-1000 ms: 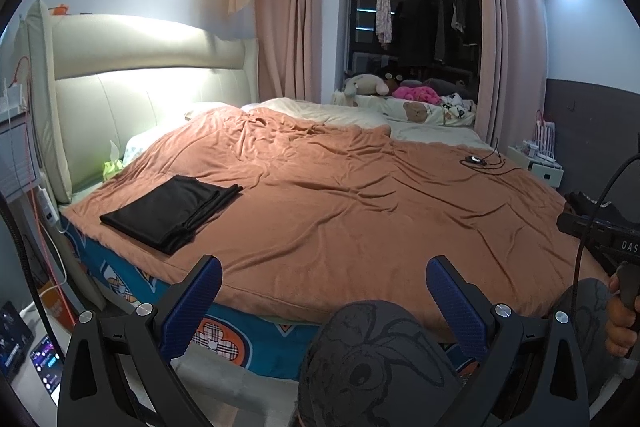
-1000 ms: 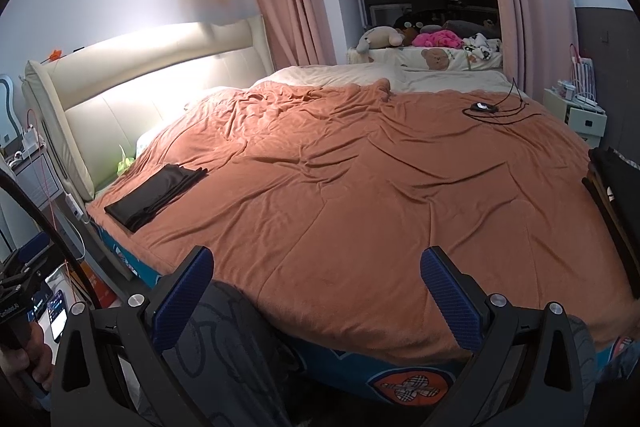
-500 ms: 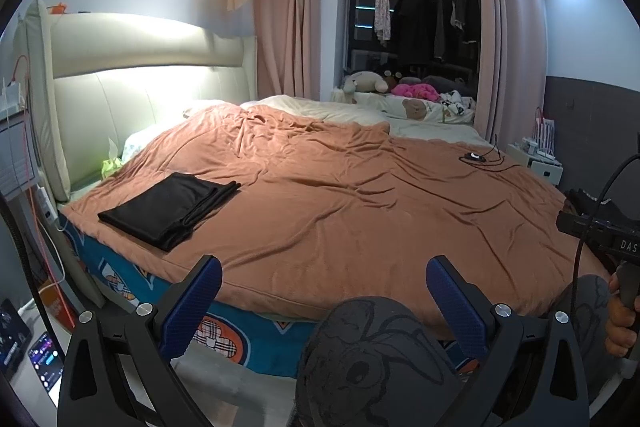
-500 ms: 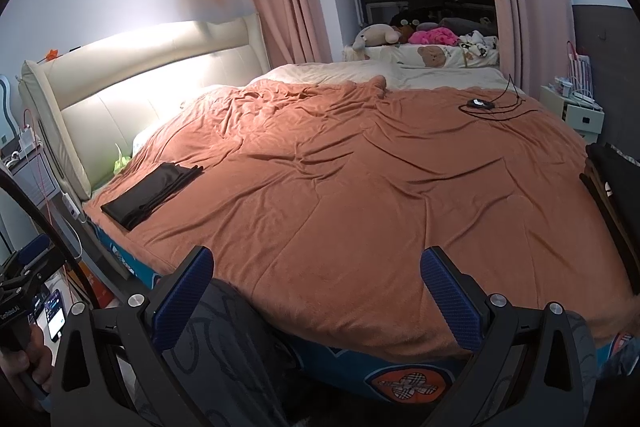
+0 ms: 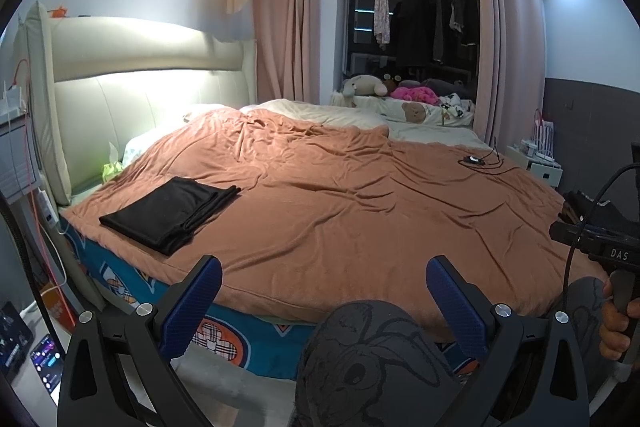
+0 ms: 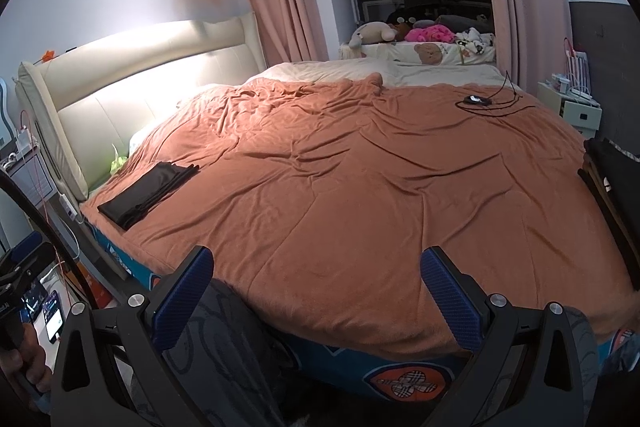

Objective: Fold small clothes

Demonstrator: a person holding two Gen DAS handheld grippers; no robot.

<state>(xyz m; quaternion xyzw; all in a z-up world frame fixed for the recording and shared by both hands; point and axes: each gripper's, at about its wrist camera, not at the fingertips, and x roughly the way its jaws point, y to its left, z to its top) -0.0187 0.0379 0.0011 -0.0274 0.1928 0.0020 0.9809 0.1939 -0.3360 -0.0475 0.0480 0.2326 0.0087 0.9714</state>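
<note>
- Drifting slightly since a second ago, both views; folded black garment (image 5: 170, 213) staying put near the head-end corner of the orange blanket (image 5: 360, 211).
- Lying flat, edges squared, layers showing along one side.
- Reading "DAS" on the right gripper body, seen from the left wrist.
- Leaving wide bare blanket between garment and black cable (image 6: 486, 101).
- Hovering off the bed edge, left gripper (image 5: 324, 281) and right gripper (image 6: 316, 273) both spread wide, gripping nothing.

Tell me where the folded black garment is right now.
The folded black garment lies flat on the orange-brown blanket at the bed's near-left corner, close to the cream padded headboard; both wrist views show it left.
</note>
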